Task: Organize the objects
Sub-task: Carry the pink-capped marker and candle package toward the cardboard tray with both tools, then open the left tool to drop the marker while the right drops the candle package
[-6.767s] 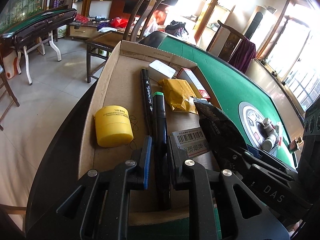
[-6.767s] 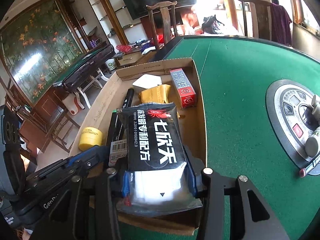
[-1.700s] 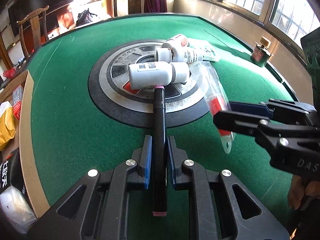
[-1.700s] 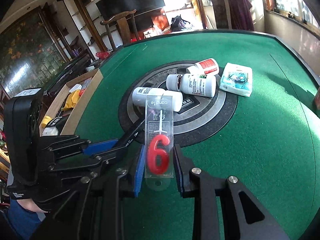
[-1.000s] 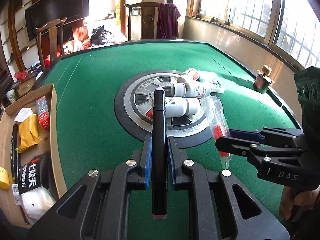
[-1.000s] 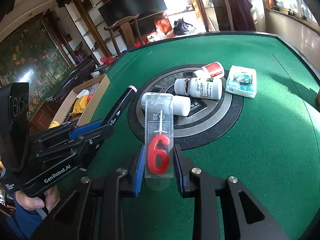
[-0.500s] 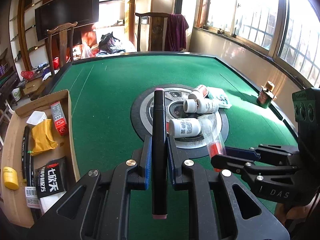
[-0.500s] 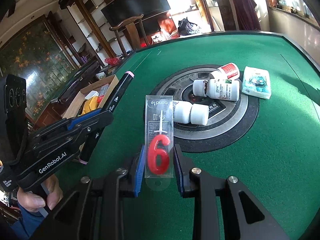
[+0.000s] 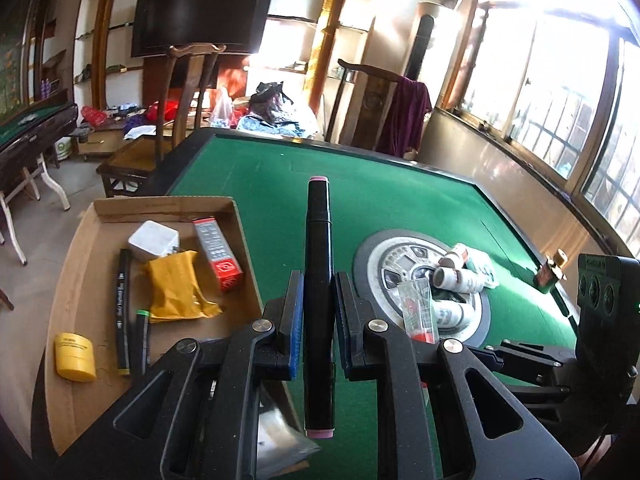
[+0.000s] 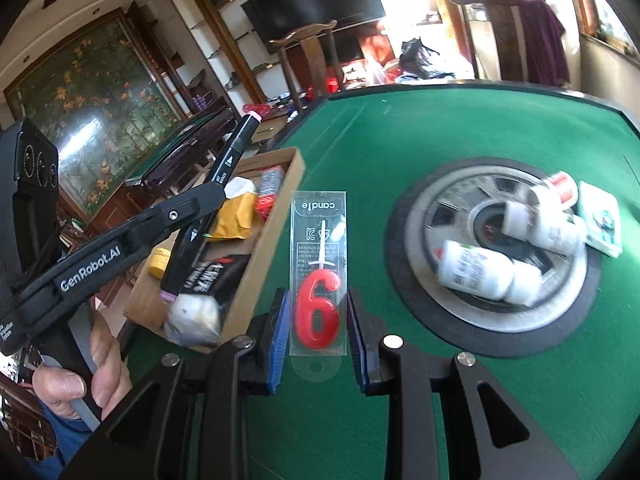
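Observation:
My left gripper (image 9: pixel 317 300) is shut on a black marker with pink ends (image 9: pixel 318 280) and holds it above the green table, by the right wall of the cardboard box (image 9: pixel 80 256). It also shows in the right wrist view (image 10: pixel 212 196). My right gripper (image 10: pixel 316 320) is shut on a clear candle pack with a red 6 (image 10: pixel 318 276), above the felt beside the box (image 10: pixel 264 248). That pack shows in the left wrist view (image 9: pixel 418 308).
The box holds two markers (image 9: pixel 122 300), a yellow tub (image 9: pixel 75 357), a yellow pouch (image 9: pixel 176 284), a red carton (image 9: pixel 218 254) and a white block (image 9: pixel 154 239). White bottles (image 10: pixel 476 270) and a wipes pack (image 10: pixel 602 218) lie on the table's round centre panel (image 10: pixel 432 216). A small bottle (image 9: pixel 550 270) stands far right.
Both grippers have swung left from the centre panel toward the cardboard box, each keeping its object. The box now fills more of both views.

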Available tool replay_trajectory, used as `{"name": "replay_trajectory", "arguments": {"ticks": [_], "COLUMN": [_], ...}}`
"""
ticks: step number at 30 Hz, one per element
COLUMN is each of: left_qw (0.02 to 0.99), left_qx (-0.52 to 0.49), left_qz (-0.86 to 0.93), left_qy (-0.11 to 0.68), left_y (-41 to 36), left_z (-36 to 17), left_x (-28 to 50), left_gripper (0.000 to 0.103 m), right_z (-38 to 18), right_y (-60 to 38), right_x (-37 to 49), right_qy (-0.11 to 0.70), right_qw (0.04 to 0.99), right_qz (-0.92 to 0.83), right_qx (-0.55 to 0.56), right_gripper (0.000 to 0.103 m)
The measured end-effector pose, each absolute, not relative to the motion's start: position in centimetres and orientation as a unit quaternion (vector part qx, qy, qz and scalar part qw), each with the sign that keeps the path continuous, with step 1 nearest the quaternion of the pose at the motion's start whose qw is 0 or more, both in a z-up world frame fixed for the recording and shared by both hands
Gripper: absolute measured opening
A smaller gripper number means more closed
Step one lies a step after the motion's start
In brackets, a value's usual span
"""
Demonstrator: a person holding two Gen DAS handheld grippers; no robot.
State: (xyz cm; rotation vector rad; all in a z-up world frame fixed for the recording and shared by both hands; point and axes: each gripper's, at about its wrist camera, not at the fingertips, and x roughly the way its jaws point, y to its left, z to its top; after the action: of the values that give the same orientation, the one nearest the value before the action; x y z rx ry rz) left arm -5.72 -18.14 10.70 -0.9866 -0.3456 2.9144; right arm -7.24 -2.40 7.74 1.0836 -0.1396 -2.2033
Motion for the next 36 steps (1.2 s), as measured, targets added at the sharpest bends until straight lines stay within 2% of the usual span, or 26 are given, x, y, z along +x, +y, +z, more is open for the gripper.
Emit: {"name": "replay_trajectory", "arguments": {"ticks": [14, 24, 36], "left_qw": [-0.081, -0.123, -0.138], "left_qx": [-0.353, -0.39, -0.411], "left_qz": [0.912, 0.886, 0.875], "left_qy": [-0.193, -0.22, -0.217], "left_y": [-30.7, -32.9, -32.9], "left_z": [7.9, 5.4, 4.5], "left_x": [-6.2, -7.1, -7.7], "left_gripper": [0.014, 0.014, 0.014], "right_z": [6.9, 4.6, 3.7], "right_y": [-15.2, -20.8, -21.7], "right_x": [-9.8, -12.2, -11.4], "right_qy": [-0.038, -0.049, -0.027], "right_qw": [0.391, 0.391, 0.391], "right_qz": [-0.806, -0.782, -0.778], "right_qx": [0.442, 0.483, 0.491], "right_gripper": [0.027, 0.027, 0.029]}}
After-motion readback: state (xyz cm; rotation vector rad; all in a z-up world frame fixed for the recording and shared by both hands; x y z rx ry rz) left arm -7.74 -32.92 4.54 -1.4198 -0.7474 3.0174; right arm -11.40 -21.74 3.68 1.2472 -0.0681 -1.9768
